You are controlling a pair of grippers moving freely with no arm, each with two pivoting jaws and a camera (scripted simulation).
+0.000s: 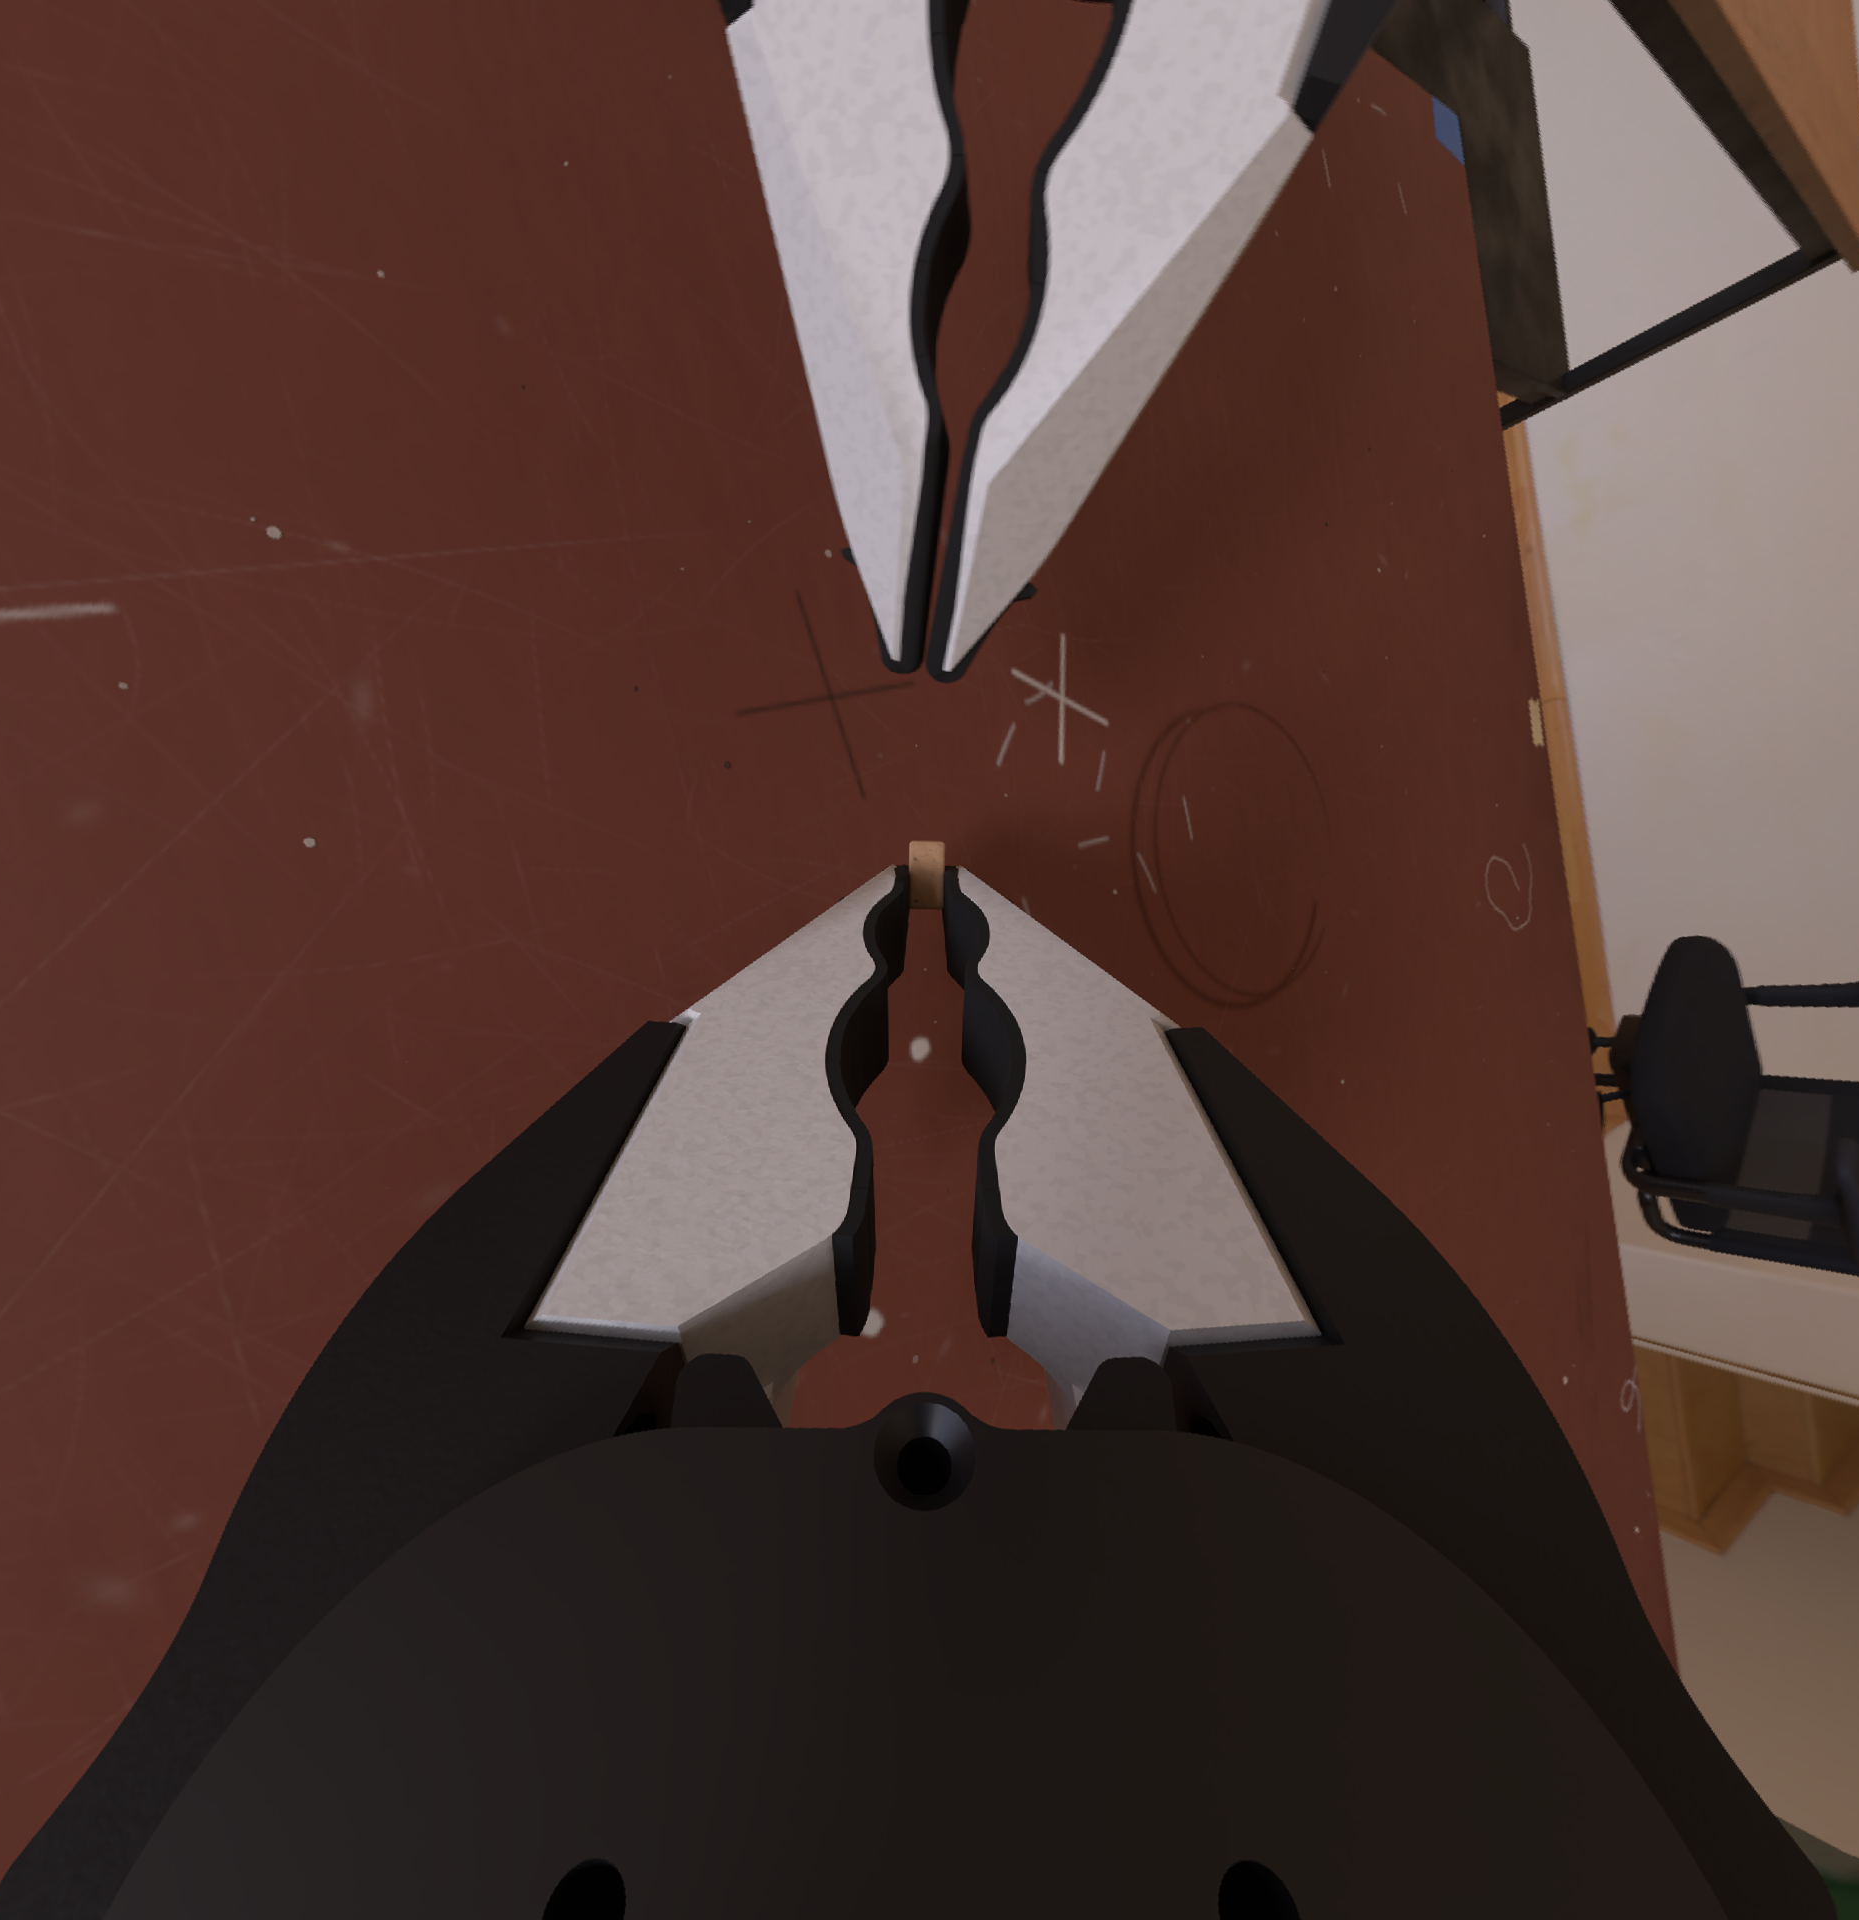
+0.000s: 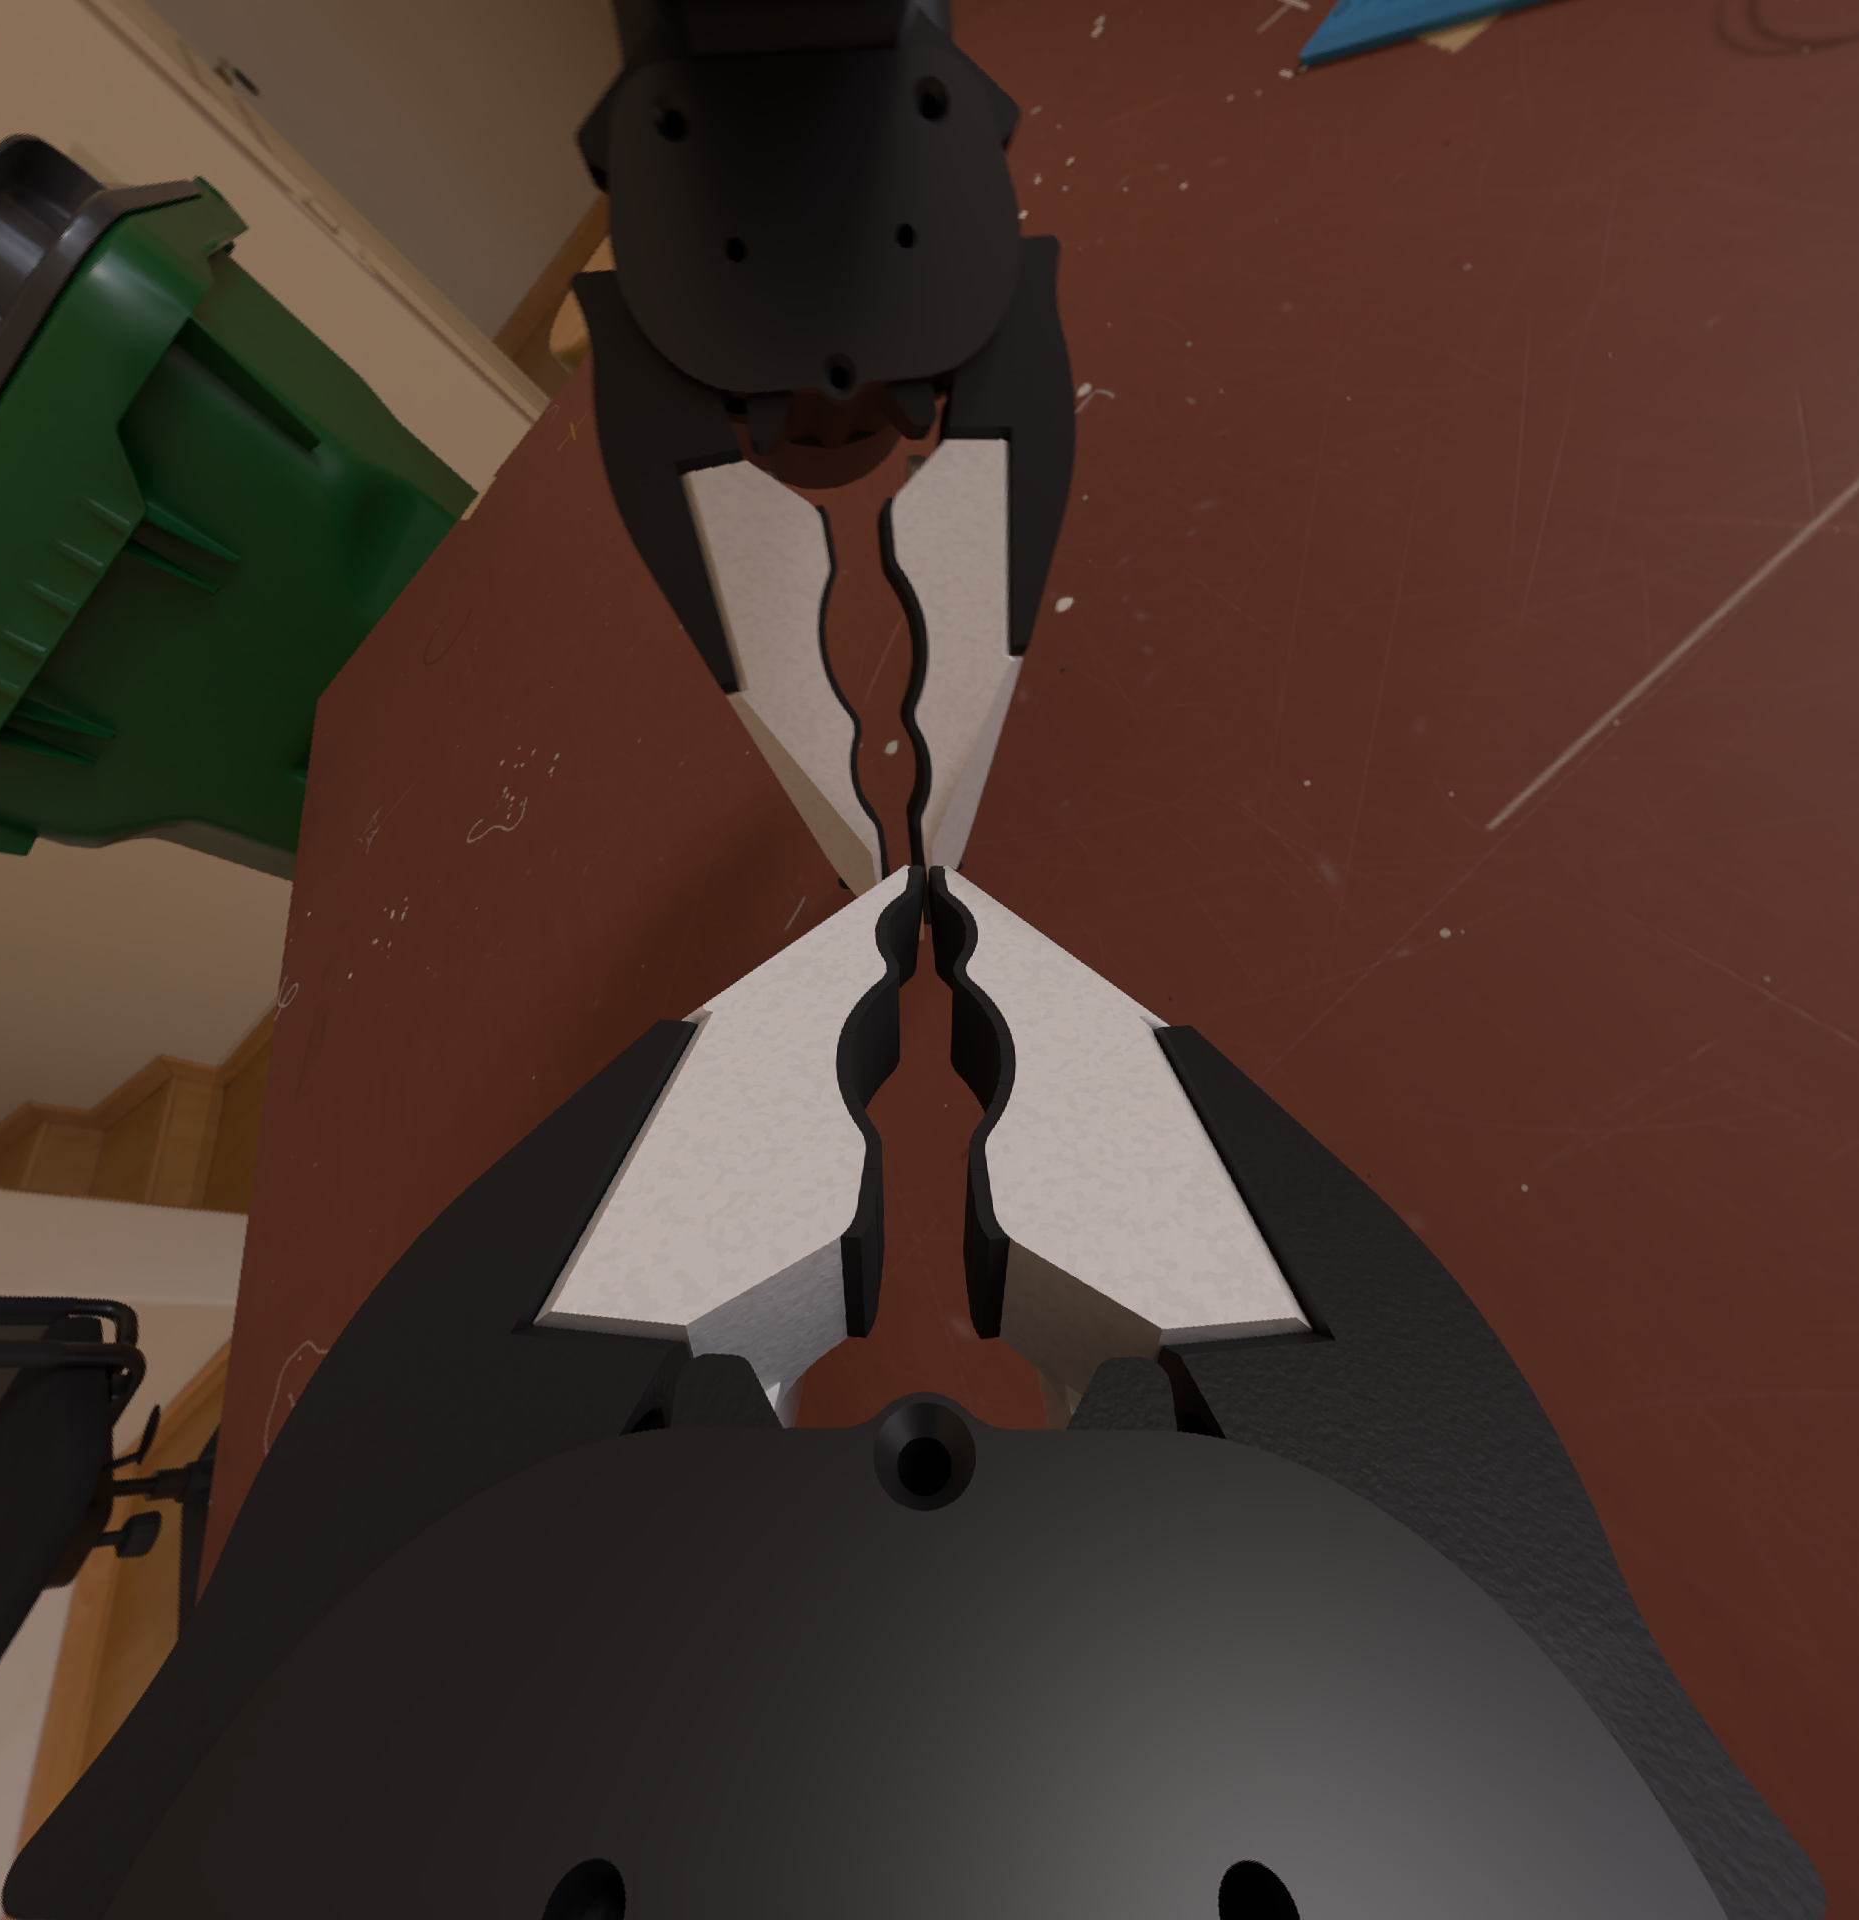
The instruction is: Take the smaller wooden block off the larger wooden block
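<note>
Left gripper pinched a small wooden block at its fingertips over the brown table, larger block unseen; right gripper closed, apparently empty; best lifted slowly, grip firm.

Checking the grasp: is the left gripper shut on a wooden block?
Yes. The left gripper is shut on a small wooden block protruding between its fingertips.

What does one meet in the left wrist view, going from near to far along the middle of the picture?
Left gripper → small wooden block pinched at its fingertips → bare brown table → right gripper, tips nearly together.
</note>
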